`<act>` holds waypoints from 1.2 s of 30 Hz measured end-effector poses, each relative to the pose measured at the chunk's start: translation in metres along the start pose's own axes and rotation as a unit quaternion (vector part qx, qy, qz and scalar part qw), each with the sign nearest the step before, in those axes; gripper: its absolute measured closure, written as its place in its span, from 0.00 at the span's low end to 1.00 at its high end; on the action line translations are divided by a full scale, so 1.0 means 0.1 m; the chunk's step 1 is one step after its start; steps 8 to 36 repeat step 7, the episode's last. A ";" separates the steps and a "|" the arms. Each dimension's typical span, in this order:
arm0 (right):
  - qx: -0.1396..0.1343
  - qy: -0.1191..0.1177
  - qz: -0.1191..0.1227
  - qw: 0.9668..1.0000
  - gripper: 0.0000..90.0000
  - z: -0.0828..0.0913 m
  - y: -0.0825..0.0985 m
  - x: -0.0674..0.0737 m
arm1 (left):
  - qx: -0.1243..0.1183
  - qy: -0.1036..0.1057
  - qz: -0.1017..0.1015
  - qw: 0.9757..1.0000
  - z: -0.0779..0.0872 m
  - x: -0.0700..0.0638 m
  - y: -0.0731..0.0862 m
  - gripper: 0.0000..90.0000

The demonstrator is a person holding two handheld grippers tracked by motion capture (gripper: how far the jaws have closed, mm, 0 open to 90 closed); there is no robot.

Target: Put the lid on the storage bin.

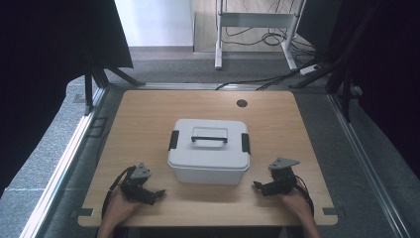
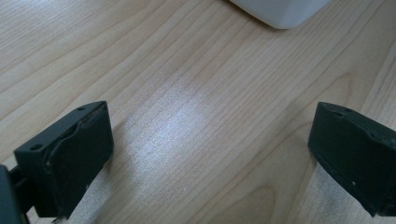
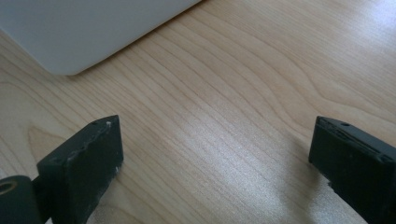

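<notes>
A white plastic box (image 1: 208, 157) with a lid, a black top handle (image 1: 209, 139) and black side latches sits shut in the middle of the wooden table (image 1: 148, 114). My left gripper (image 1: 157, 195) rests near the front edge, left of the box, open with nothing between its jaws. My right gripper (image 1: 258, 187) lies to the right of the box, also open and empty. In the left gripper view the box's corner (image 2: 280, 11) shows at the top, beyond the gripper (image 2: 210, 154). In the right gripper view the box's corner (image 3: 74, 32) shows at upper left, beyond that gripper (image 3: 215, 163).
A round cable hole (image 1: 241, 103) is set in the table's far side. Black stands (image 1: 94, 79) flank the table on both sides. A white desk frame (image 1: 257, 25) with cables on the floor stands behind. Bare wood surrounds the box.
</notes>
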State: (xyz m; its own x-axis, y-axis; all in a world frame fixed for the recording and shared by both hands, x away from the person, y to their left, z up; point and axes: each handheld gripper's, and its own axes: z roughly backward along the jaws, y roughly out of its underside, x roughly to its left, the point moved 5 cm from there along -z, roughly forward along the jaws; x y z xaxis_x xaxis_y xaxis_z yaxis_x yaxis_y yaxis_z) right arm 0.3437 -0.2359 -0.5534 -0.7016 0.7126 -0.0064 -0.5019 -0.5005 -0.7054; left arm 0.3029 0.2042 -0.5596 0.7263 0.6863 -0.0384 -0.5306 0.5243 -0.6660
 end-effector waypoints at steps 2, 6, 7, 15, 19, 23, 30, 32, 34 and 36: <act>0.004 -0.001 -0.001 1.000 0.02 0.00 0.00 -0.01 | 0.000 0.000 0.000 1.000 0.00 0.00 0.00 0.00; 0.006 0.001 -0.006 1.000 0.00 -0.01 0.01 -0.01 | 0.000 0.000 0.000 1.000 0.00 0.00 0.00 0.00; 0.007 0.000 -0.007 1.000 0.00 -0.01 0.01 0.00 | 0.000 0.000 0.000 1.000 0.00 0.00 0.00 0.00; 0.007 0.000 -0.007 1.000 0.00 -0.01 0.01 0.00 | 0.000 0.000 0.000 1.000 0.00 0.00 0.00 0.00; 0.007 0.000 -0.007 1.000 0.00 -0.01 0.01 0.00 | 0.000 0.000 0.000 1.000 0.00 0.00 0.00 0.00; 0.007 0.000 -0.007 1.000 0.00 -0.01 0.01 0.00 | 0.000 0.000 0.000 1.000 0.00 0.00 0.00 0.00; 0.007 0.000 -0.007 1.000 0.00 -0.01 0.01 0.00 | 0.000 0.000 0.000 1.000 0.00 0.00 0.00 0.00; 0.007 0.000 -0.007 1.000 0.00 -0.01 0.01 0.00 | 0.000 0.000 0.000 1.000 0.00 0.00 0.00 0.00; 0.007 0.000 -0.007 1.000 0.00 -0.01 0.01 0.00 | 0.000 0.000 0.000 1.000 0.00 0.00 0.00 0.00; 0.007 0.000 -0.007 1.000 0.00 -0.01 0.01 0.00 | 0.000 0.000 0.000 1.000 0.00 0.00 0.00 0.00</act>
